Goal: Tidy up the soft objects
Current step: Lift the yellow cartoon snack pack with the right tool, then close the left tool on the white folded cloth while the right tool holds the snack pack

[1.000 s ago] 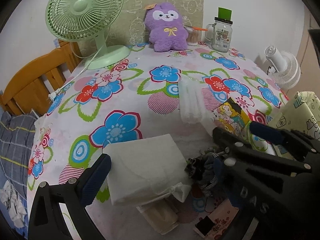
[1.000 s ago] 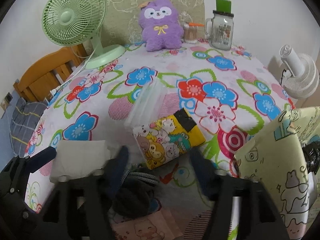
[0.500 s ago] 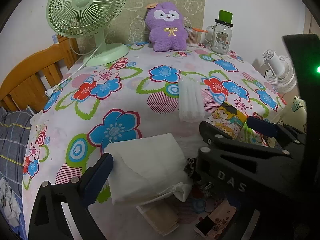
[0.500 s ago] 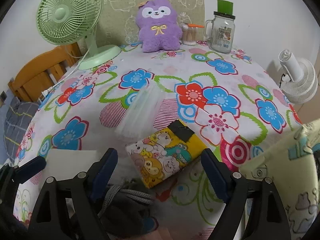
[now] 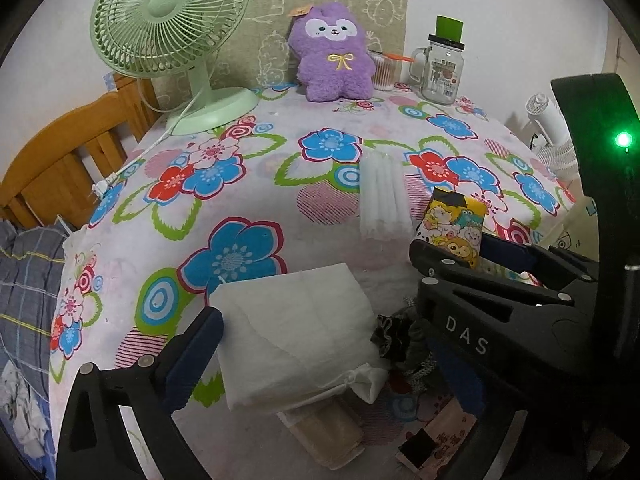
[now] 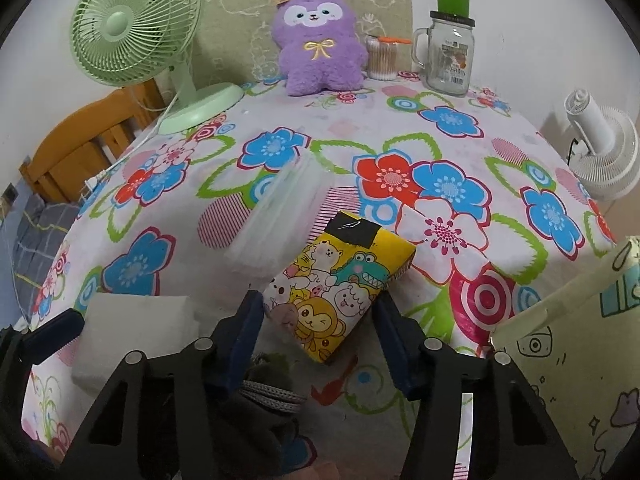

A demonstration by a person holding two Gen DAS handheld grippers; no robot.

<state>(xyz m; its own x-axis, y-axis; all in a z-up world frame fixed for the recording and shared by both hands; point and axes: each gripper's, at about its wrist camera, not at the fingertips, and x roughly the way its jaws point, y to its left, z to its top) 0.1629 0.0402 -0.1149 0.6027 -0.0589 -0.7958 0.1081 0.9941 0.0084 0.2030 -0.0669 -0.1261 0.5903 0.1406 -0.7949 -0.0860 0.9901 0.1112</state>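
Observation:
A yellow cartoon tissue pack lies on the flowered tablecloth. My right gripper straddles its near end. The jaws are closing, and both pads touch the pack's long sides. In the left wrist view the same gripper crosses the right side as a black body. My left gripper is open wide around a folded white cloth pouch, with its left finger just clear of it. Dark grey bundled fabric lies under my right gripper. A purple plush sits at the table's back.
A clear pack of white rolls lies beside the tissue pack. A green fan, a glass jar and a cotton swab tub line the back. A pale yellow cartoon bag, a white fan and a wooden chair flank the table.
My right gripper moved forward from over the dark fabric to the yellow pack, spread wide, then narrowed onto it. The left gripper stayed by the white pouch.

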